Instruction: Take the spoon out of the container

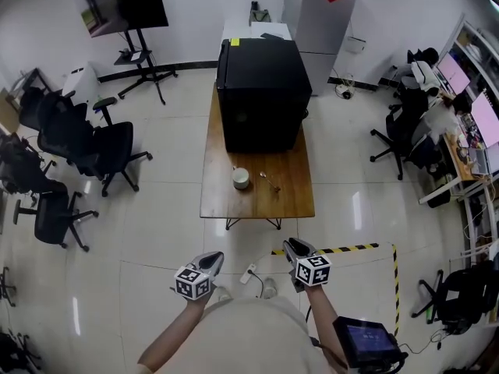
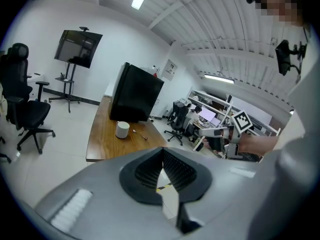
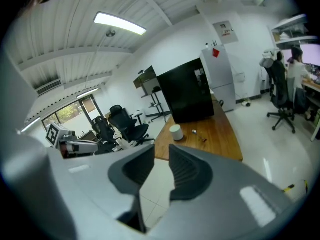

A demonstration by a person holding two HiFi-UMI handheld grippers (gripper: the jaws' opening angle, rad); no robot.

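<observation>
- Grey left gripper [image 2: 161,153]: jaws clenched, empty. Right gripper [image 3: 161,154]: jaws slightly apart, empty. Both are well short of the table [image 1: 222,202].
- White container [image 1: 241,178]: contents too small to tell.
- Spoon [image 1: 269,180]: lies on the wood beside the container, apart from it.
- Judgement: removal appears complete; no further grasp required.

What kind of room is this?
Probably an office or lab workroom: black wheeled office chairs stand around, lit pink computer screens sit on desks along one side, and a big dark screen on a rolling stand stands near the wall.
</observation>
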